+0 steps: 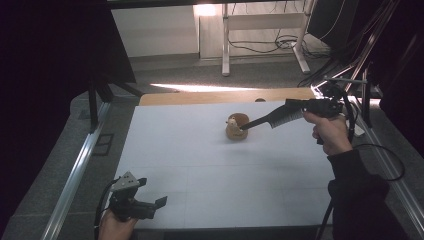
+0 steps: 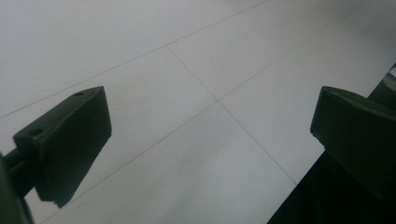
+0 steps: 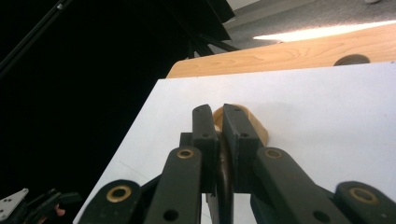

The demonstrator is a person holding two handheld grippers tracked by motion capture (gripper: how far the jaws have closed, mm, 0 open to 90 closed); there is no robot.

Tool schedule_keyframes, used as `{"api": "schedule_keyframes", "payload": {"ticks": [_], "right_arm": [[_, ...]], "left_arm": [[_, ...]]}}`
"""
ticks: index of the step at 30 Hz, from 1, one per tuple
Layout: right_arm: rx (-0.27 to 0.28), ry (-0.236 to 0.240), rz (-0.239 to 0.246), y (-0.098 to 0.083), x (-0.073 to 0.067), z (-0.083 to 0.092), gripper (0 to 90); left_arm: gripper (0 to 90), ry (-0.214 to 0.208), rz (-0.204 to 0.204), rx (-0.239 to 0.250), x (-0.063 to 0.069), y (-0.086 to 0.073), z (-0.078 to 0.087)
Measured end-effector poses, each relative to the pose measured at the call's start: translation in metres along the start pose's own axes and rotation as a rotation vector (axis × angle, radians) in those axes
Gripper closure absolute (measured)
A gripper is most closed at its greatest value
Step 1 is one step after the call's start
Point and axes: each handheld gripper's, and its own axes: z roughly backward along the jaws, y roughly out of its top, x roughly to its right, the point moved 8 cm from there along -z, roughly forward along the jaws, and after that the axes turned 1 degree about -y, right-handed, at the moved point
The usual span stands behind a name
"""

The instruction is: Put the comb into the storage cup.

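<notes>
A small tan, rounded object (image 1: pixel 237 127), perhaps a wooden cup or toy, sits on the white table sheet (image 1: pixel 200 160), toward the far side and a little right of centre. The right gripper (image 1: pixel 243 126) reaches it from the right, its long black jaws stretched out level and pointing left, their tips at the object's top. In the right gripper view (image 3: pixel 219 122) the jaws stand nearly together with a narrow slit between them, and the tan object (image 3: pixel 258 126) shows just behind their tips; whether they pinch its rim cannot be told. The right hand (image 1: pixel 330 131) holds the grip, forearm coming up from the near right. The left gripper (image 1: pixel 161 202) rests at the near left edge, held by the left hand (image 1: pixel 116 226), jaws spread wide over bare sheet (image 2: pixel 196 93).
</notes>
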Motion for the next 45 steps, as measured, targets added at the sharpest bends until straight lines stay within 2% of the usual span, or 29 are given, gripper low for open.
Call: {"api": "schedule_keyframes", "payload": {"ticks": [10, 24, 45], "right_arm": [[0.018, -0.026, -0.005, 0.012, 0.005, -0.003, 85.1], [0.023, -0.068, -0.01, 0.023, 0.013, -0.015, 85.1], [0.007, -0.105, 0.011, 0.03, 0.014, -0.038, 85.0]], "left_arm": [[0.0, -0.002, -0.007, -0.017, 0.001, -0.001, -0.002], [0.0, -0.006, -0.005, -0.019, 0.001, -0.001, -0.002], [0.0, -0.015, -0.005, -0.018, 0.001, -0.001, -0.002]]}}
